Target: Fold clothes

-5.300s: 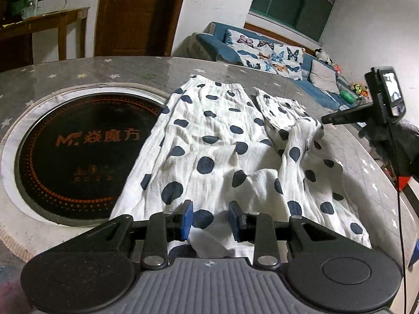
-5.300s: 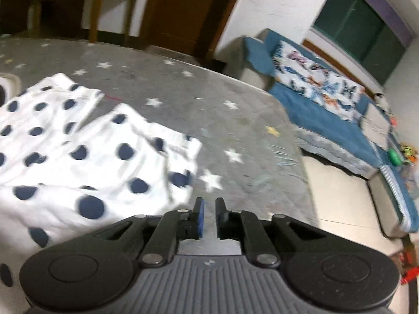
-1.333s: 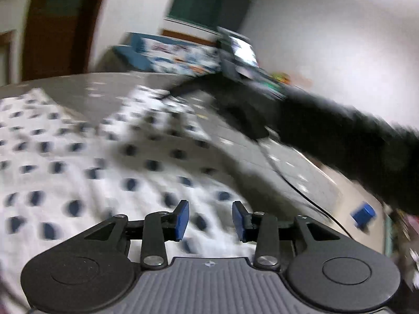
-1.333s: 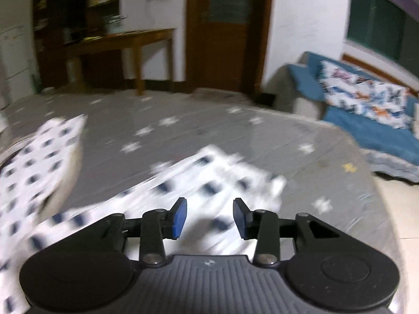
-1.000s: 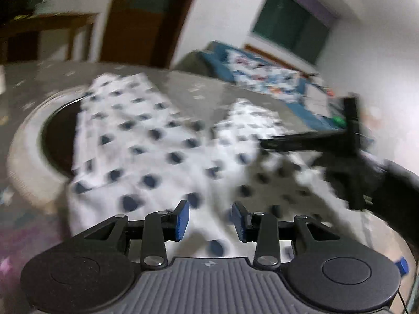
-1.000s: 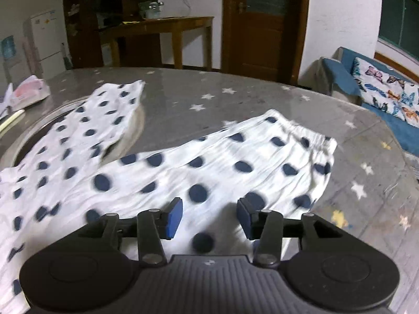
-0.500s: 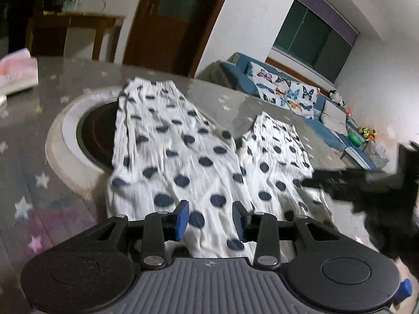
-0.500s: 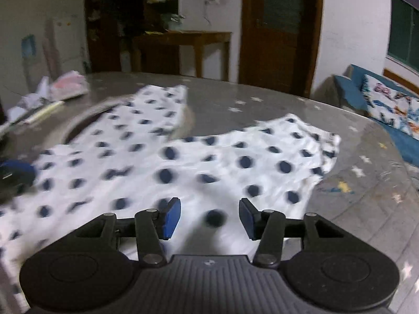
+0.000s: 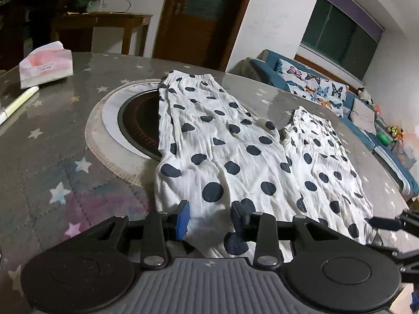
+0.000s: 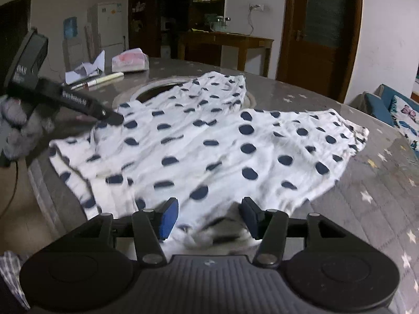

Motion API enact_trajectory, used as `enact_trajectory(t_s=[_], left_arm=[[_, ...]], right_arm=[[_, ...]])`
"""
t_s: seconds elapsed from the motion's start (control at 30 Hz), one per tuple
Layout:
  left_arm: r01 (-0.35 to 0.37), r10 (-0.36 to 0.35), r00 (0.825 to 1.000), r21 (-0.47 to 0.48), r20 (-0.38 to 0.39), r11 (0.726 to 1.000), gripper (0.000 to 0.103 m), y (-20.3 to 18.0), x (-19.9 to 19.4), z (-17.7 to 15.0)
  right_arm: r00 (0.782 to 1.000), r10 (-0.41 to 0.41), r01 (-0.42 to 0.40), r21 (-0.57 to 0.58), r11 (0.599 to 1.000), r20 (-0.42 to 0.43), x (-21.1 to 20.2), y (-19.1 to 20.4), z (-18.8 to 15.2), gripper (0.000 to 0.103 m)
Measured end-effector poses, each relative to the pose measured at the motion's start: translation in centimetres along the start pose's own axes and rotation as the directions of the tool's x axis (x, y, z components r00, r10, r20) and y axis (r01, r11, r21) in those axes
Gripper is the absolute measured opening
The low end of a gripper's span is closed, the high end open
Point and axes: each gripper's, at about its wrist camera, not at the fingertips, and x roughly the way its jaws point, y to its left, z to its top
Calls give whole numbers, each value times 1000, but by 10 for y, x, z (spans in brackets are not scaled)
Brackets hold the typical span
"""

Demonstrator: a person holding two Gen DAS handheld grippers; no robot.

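1. The left gripper [image 9: 210, 216] has its fingers spread apart, holding nothing, over the near edge of the polka-dot garment [image 9: 225, 157].
2. The right gripper [image 10: 209, 216] is likewise wide open and empty, above the garment's near hem.
3. The garment lies spread flat on the grey star-patterned tabletop [image 9: 52, 157], partly covering its round inset burner [image 9: 138, 123].
4. A tissue pack [image 9: 45, 64] sits beyond the burner.

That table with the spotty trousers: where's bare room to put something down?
Bare table lies left of the round hob, below the tissue pack and pen. Another bare strip runs right of the polka-dot trousers in the right wrist view. The middle is crowded with cloth.
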Motion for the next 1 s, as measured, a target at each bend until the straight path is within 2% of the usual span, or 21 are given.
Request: enact_trajectory(t_s=[0.13,0.23,0.37,0.53,0.63,0.77,0.93,1.0], left_arm=[[-2,2,1000,23,28,1000,39,-7,-9,-1],[-24,23,1000,44,21,999,39,-10,-7,-4],[-41,41,999,34,3,999,40,-5,-6,-9],[-52,50,998,55,29,997,52,-8,-19,-10],[-68,66,997,70,34,995,52,-9,-20,-12],[-106,106,994,70,3,992,52,-3,-16,-19],[-98,95,995,93,30,991,53,-9,-30,-20],[-82,78,996,107,44,991,53,-15,-34,-20]], right_arm=[[999,-6,5,18,1000,36,-13,1,0,55],[998,21,-23,34,999,55,-15,5,1,55],[999,38,-39,23,999,31,-10,13,-5,55],[999,32,-33,16,999,33,-16,18,-7,56],[998,43,-44,27,999,37,-18,19,-8,57],[999,38,-38,23,999,11,-13,23,-15,58],[998,39,-41,50,998,48,-24,19,-12,59],[998,43,-45,59,997,39,-22,18,-13,59]])
